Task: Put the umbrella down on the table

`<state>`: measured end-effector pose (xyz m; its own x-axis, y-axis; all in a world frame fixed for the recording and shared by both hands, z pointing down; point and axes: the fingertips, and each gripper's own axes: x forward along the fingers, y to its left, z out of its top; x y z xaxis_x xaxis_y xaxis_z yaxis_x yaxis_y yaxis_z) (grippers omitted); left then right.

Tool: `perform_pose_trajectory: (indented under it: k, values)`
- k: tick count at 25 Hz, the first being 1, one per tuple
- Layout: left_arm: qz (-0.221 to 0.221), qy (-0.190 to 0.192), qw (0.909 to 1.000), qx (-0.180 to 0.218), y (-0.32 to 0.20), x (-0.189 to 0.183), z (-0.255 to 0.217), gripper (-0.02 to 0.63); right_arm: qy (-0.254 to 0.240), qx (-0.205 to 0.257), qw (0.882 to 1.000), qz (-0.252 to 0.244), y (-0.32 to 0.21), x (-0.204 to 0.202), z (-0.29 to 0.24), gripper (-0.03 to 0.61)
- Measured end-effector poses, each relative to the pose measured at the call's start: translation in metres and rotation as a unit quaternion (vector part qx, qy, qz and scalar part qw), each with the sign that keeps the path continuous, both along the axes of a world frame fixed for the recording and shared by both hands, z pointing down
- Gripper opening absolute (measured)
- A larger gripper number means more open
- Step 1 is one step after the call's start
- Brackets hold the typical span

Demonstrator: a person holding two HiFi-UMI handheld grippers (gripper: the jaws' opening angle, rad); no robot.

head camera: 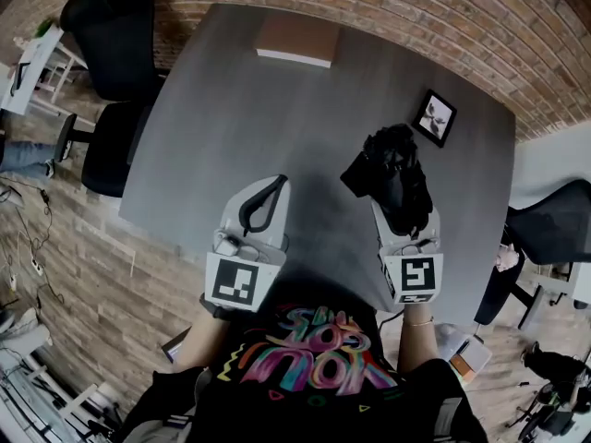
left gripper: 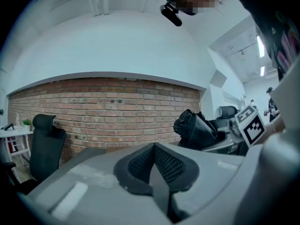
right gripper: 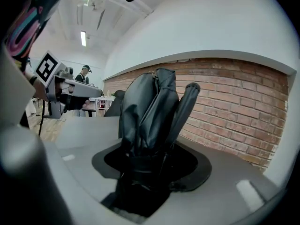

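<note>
A folded black umbrella [head camera: 392,175] is clamped in my right gripper [head camera: 404,212], which holds it above the near right part of the grey table [head camera: 305,127]. In the right gripper view the umbrella [right gripper: 150,111] fills the gap between the jaws and points up and ahead. My left gripper [head camera: 261,206] sits to the left over the table's near edge, its jaws [left gripper: 153,168] pressed together with nothing between them. From the left gripper view the umbrella [left gripper: 194,128] and the right gripper's marker cube [left gripper: 252,124] show at the right.
A small framed picture [head camera: 434,117] lies at the table's far right. A brown pad [head camera: 297,38] lies at the far edge by the brick wall. Black office chairs [head camera: 113,81] stand left of the table, another chair [head camera: 554,220] at the right.
</note>
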<state>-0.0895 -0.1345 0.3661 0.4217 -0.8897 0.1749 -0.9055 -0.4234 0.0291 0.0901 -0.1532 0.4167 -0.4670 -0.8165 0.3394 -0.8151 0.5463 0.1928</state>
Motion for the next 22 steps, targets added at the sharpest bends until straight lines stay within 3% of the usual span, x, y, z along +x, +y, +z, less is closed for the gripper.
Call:
perform_pose_trajectory:
  k: [14, 22]
  values:
    - [-0.054, -0.01, 0.9982, -0.022, 0.007, -0.031, 0.019, 0.0, 0.042, -0.04, 0.996, -0.065, -0.041, -0.043, 0.067, 0.252]
    - [-0.054, -0.015, 0.998, -0.028, 0.005, -0.032, 0.024, 0.0, 0.084, -0.082, 0.99, -0.077, -0.05, -0.049, 0.122, 0.252]
